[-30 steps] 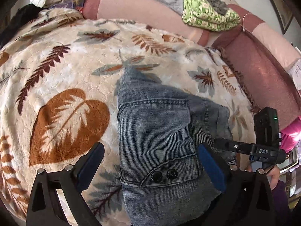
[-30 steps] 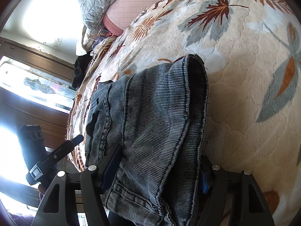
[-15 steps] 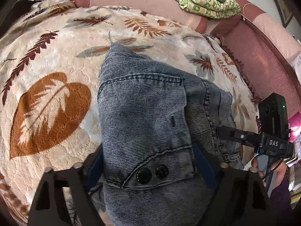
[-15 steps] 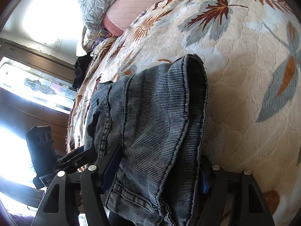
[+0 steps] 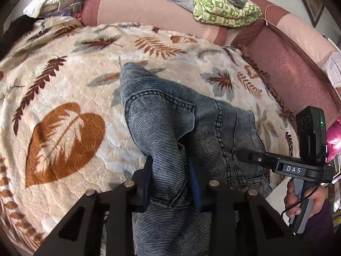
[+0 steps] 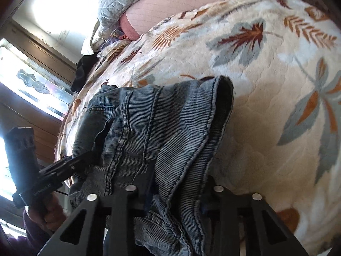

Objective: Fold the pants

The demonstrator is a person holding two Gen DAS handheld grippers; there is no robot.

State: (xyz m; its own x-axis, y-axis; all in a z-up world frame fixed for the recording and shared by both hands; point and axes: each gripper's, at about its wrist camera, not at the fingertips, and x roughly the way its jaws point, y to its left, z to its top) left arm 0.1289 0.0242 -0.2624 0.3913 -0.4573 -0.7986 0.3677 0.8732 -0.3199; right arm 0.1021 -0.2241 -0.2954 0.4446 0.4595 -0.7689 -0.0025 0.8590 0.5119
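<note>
Grey-blue denim pants [image 5: 170, 115] lie folded in a thick bundle on a cream blanket [image 5: 64, 85] printed with leaves. In the left wrist view my left gripper [image 5: 170, 181] is closing, and its blue pads pinch a bunched ridge of the near edge of the denim. The right gripper shows at the right there, its fingers [image 5: 247, 155] reaching into the pants' other side. In the right wrist view the pants [image 6: 162, 123] drape over my right gripper [image 6: 179, 189], whose jaws are closing with the hem bunched between them. The left gripper's fingers [image 6: 70, 166] enter from the left.
A pink padded couch back [image 5: 149, 6] curves round the blanket's far side, with a green patterned cloth [image 5: 223, 6] and a grey quilt [image 6: 119, 2] on it. A hand [image 5: 302, 200] holds the right gripper's handle. A bright window [image 6: 32, 81] stands at the left.
Both grippers' jaws have closed in from wide apart onto the near edge of the pants. The denim between them has bunched up, and the two buttons are now hidden.
</note>
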